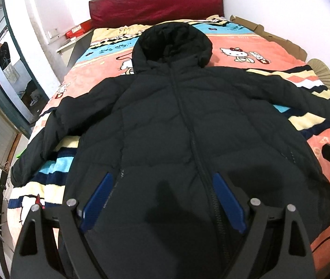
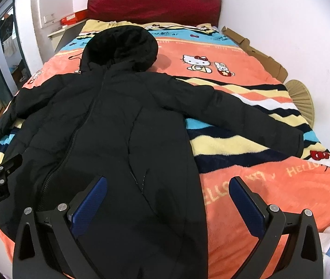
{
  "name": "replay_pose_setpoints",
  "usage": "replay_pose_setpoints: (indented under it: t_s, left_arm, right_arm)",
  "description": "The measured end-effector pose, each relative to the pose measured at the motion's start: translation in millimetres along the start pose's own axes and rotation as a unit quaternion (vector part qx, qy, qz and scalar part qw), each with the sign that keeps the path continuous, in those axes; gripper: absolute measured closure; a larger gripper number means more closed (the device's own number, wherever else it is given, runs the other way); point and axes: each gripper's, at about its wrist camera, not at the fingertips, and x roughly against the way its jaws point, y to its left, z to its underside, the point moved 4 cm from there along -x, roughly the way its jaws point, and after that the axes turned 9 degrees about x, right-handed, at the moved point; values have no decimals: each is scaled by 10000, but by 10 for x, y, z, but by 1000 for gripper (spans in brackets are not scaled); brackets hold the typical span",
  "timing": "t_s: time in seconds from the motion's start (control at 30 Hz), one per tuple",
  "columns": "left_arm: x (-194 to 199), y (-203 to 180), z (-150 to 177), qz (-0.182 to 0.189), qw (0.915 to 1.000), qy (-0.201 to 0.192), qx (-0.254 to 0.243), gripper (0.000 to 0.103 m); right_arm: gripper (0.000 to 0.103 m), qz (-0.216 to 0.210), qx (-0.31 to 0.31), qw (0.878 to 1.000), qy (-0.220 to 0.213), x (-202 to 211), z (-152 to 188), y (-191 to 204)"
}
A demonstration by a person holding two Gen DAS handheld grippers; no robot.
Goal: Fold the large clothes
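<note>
**Black hooded jacket spread flat on the bed, both grippers open above its hem**

A black puffer jacket [image 1: 188, 125] lies front-up on the bed, zipped closed, its hem nearest the tools and its hood [image 1: 173, 44] at the far end, pointing toward the headboard. Both sleeves are stretched out to the sides. Seen from the left gripper, the left sleeve [image 1: 48, 127] runs away to the left and reaches the bed edge; from the right gripper, the right sleeve [image 2: 246, 118] extends ahead and to the right, its cuff resting on the blanket.

The left gripper [image 1: 162, 179] hangs over the lower front of the jacket with its jaws spread wide and nothing between them; the zipper [image 1: 195, 144] runs just inside its right finger. The right gripper [image 2: 168, 183] is likewise spread wide and empty, its left finger over the jacket's right side and its right finger over bare blanket, so the jacket's side edge passes between them. Whether either tool touches the fabric cannot be told. Each gripper shows at the edge of the other's view.

Under the jacket is a fleece blanket [image 2: 269, 186] in orange with cartoon cats and bands of blue, cream and dark navy. Ahead of both tools stands a dark red padded headboard [image 1: 155, 2] against a white wall. Flattened cardboard [image 2: 255, 51] and a folding fan [image 2: 302, 100] lie along the bed's far right edge. A red box [image 1: 76, 30] sits on a ledge ahead and to the left.
</note>
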Motion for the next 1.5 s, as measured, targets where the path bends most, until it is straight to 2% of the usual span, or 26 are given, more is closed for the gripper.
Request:
replay_pose_setpoints:
  t_s: [0.47, 0.8, 1.07, 1.27, 1.5]
  left_arm:
    - [42, -77, 16, -11, 9999, -79, -139, 15]
    - [98, -11, 68, -12, 9999, 46, -96, 15]
    - [158, 87, 69, 177, 9998, 135, -11, 15]
    - [53, 176, 77, 200, 9992, 326, 75, 15]
    - [-12, 379, 0, -90, 9995, 163, 259, 15]
  right_arm:
    - [0, -125, -93, 9999, -27, -28, 60, -7]
    - [0, -169, -100, 9998, -47, 36, 114, 59]
    - [0, -147, -89, 9998, -100, 112, 134, 93]
    - [0, -95, -111, 9998, -131, 86, 88, 30]
    - [0, -34, -149, 9998, -101, -83, 17, -94]
